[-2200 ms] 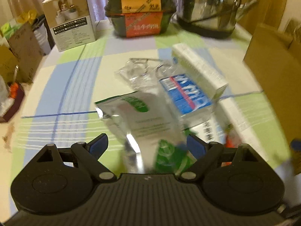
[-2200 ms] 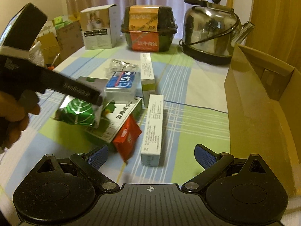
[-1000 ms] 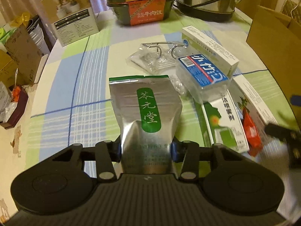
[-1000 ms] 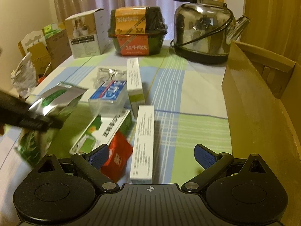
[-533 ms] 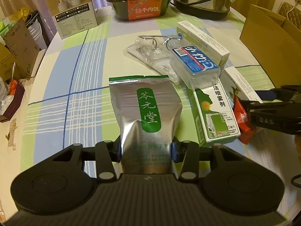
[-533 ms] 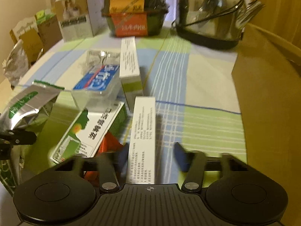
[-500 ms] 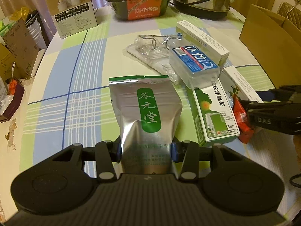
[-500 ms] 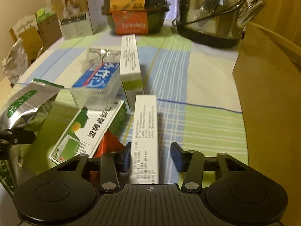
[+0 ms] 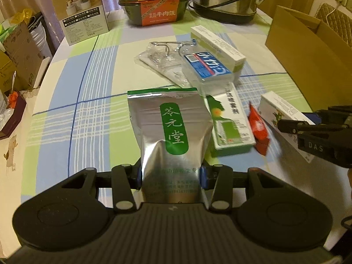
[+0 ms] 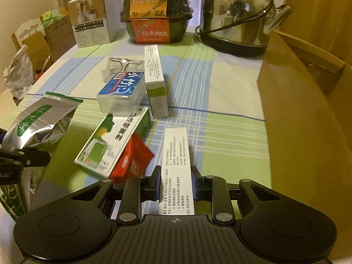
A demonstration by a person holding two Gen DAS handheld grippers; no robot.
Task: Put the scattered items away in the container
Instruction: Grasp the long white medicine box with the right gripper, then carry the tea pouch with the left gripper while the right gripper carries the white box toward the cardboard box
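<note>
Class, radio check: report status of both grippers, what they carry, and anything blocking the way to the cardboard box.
Left gripper shut on silver tea pouch. Right gripper shut on long white carton. Cardboard box open at right, path clear. Other items on the tablecloth.

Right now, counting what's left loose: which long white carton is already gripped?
The near white carton, clamped in the right gripper. The green-ended carton beyond lies free on the tablecloth.
</note>
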